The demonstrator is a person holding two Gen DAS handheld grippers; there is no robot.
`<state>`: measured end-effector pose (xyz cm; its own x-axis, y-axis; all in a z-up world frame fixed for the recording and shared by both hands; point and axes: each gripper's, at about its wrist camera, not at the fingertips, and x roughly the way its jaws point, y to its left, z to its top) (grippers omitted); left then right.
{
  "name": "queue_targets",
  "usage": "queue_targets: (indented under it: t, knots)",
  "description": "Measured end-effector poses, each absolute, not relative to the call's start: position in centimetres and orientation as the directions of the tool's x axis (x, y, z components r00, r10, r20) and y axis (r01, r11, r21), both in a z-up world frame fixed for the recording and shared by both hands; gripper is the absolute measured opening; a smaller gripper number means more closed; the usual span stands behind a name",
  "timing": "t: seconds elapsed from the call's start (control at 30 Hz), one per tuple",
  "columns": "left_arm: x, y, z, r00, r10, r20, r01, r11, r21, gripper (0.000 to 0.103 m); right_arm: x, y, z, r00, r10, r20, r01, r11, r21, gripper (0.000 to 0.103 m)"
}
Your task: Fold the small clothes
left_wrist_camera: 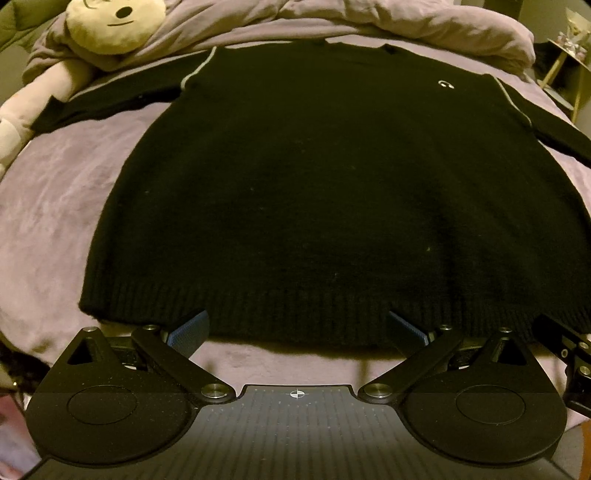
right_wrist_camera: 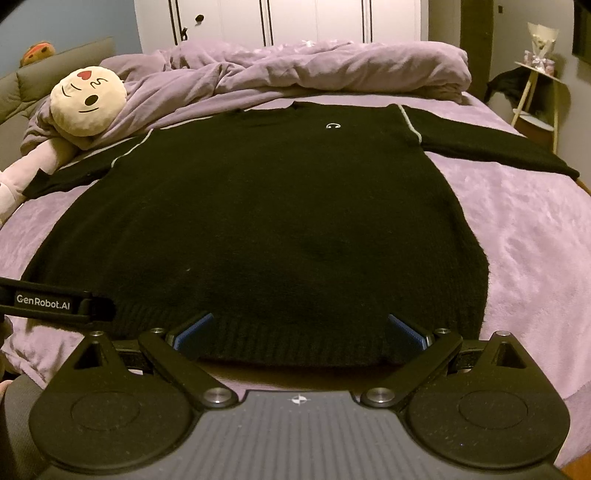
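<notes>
Black sweater (left_wrist_camera: 314, 192) laid flat, front up, on a bed (left_wrist_camera: 55, 221) covered by a lilac blanket, neckline at the far end and ribbed hem (left_wrist_camera: 295, 314) nearest the cameras; both sleeves spread outward, each shoulder seam marked by a pale stripe; a small white emblem (right_wrist_camera: 333, 126) on the chest. Left gripper (left_wrist_camera: 297, 326) at the hem toward the sweater's left part, fingers wide apart, blue pads (left_wrist_camera: 188, 328) at the hem's edge, nothing clamped; right gripper (right_wrist_camera: 300, 332) at the hem toward the right part, likewise spread, blue pads (right_wrist_camera: 195, 330) against the ribbing, nothing held. Plush toy (right_wrist_camera: 86, 101) with cream round head beside the left sleeve; bunched lilac duvet (right_wrist_camera: 332, 70) beyond the neckline; white wardrobe doors (right_wrist_camera: 277, 20) behind; small side stand (right_wrist_camera: 539, 92) at far right.
</notes>
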<state>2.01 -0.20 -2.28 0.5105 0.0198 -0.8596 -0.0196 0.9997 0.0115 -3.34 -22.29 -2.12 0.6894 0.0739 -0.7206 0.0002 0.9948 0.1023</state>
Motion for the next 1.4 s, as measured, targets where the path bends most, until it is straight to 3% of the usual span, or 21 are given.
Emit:
queue_targets:
  t: [1.4]
  knots:
    - [2.4, -0.26, -3.17, 0.491, 0.017, -0.871, -0.006, 1.0, 0.016, 0.103, -2.79, -23.24, -2.97, 0.678, 0.071, -0.732, 0.023, 0.993, 0.118, 0.099]
